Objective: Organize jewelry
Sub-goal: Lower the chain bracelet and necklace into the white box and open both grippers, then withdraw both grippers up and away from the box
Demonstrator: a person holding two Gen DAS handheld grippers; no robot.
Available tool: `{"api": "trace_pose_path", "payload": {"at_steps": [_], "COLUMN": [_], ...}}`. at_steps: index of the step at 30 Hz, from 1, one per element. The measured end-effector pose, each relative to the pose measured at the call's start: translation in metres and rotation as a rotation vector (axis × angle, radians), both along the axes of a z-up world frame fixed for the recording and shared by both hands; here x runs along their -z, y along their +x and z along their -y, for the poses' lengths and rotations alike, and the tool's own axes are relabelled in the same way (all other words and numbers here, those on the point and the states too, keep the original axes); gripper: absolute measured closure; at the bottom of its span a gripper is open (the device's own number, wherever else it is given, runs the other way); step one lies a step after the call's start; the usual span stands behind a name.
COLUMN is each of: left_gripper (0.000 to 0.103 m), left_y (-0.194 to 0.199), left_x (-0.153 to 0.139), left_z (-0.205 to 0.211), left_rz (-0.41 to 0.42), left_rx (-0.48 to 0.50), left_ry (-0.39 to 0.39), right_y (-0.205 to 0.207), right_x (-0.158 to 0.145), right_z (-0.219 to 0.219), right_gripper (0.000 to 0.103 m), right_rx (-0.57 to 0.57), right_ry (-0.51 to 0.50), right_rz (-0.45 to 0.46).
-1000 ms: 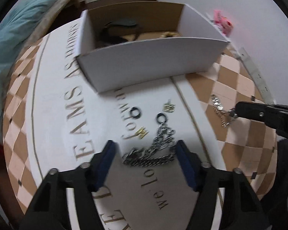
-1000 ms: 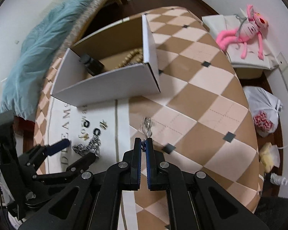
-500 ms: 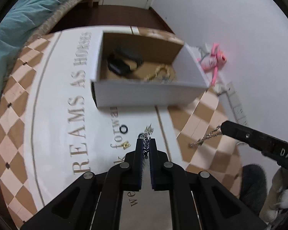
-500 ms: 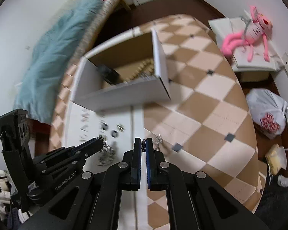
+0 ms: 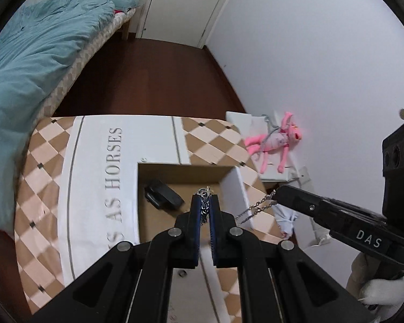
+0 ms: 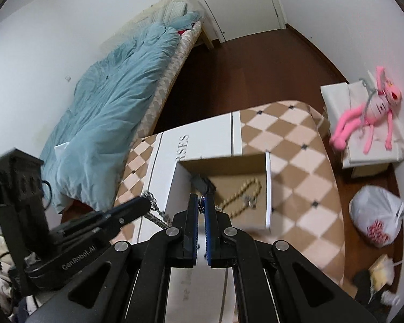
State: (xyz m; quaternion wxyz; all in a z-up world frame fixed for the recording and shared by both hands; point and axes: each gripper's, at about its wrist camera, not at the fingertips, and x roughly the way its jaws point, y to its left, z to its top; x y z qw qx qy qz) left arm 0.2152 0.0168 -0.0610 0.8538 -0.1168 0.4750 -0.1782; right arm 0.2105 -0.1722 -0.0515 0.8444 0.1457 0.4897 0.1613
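Observation:
An open cardboard box point(image 5: 231, 185) point(image 6: 267, 188) stands on the table. My left gripper point(image 5: 205, 197) is shut on a heavy silver chain point(image 5: 204, 202) and holds it above the box; the chain also hangs from it in the right wrist view point(image 6: 155, 210). My right gripper point(image 6: 201, 197) is shut on a thin silver chain point(image 5: 256, 207), held over the box's right wall. Inside the box lie a black object point(image 5: 163, 196) and a gold bead necklace point(image 6: 241, 193).
The table has a checkered cloth point(image 6: 296, 145) with a white lettered runner point(image 5: 99, 161). A bed with a blue duvet point(image 6: 107, 102) is at the left. A pink plush toy point(image 6: 369, 115) on a white box and a white plastic bag point(image 6: 377, 218) are at the right.
My left gripper shut on the heavy chain and lifted it from the runner. Both grippers rose and moved forward over the box with their chains.

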Motion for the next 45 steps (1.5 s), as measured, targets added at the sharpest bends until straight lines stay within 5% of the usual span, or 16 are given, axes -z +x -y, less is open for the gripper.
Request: {"api": "trace_pose_path", "payload": {"at_steps": [11, 14, 16, 18, 22, 25, 30, 38, 45], "left_gripper": [0.096, 0.086, 0.052, 0.031, 0.021, 0.006, 0.003, 0.003, 0.003], "left_y": [0.042, 0.045, 0.044, 0.041, 0.037, 0.031, 0.02, 0.007, -0.009], "left_x": [0.048, 0.054, 0.055, 0.055, 0.059, 0.063, 0.07, 0.066, 0.042], "left_z": [-0.007, -0.009, -0.012, -0.017, -0.026, -0.03, -0.027, -0.015, -0.005], "left_rz": [-0.175, -0.188, -0.175, -0.154, -0.139, -0.116, -0.097, -0.076, -0.028], "left_rx": [-0.061, -0.094, -0.109, -0.139, -0.188, -0.216, -0.227, -0.205, -0.192], "left_ry": [0.113, 0.173, 0.195, 0.238, 0.319, 0.373, 0.415, 0.418, 0.401], "right_y": [0.087, 0.096, 0.096, 0.093, 0.086, 0.075, 0.052, 0.03, 0.013], "right_x": [0.069, 0.08, 0.082, 0.08, 0.078, 0.076, 0.087, 0.102, 0.085], "right_z": [-0.022, -0.022, -0.02, -0.016, -0.008, -0.006, -0.009, -0.005, 0.004], "right_gripper": [0.098, 0.096, 0.081, 0.057, 0.048, 0.02, 0.005, 0.004, 0.004], "right_rx": [-0.072, -0.057, -0.041, -0.028, 0.011, 0.034, 0.059, 0.095, 0.141], "right_ry": [-0.066, -0.091, -0.119, -0.147, -0.218, -0.316, -0.442, -0.462, -0.443], "right_rz": [-0.209, -0.233, -0.225, -0.207, -0.183, -0.152, -0.151, -0.169, -0.137]}}
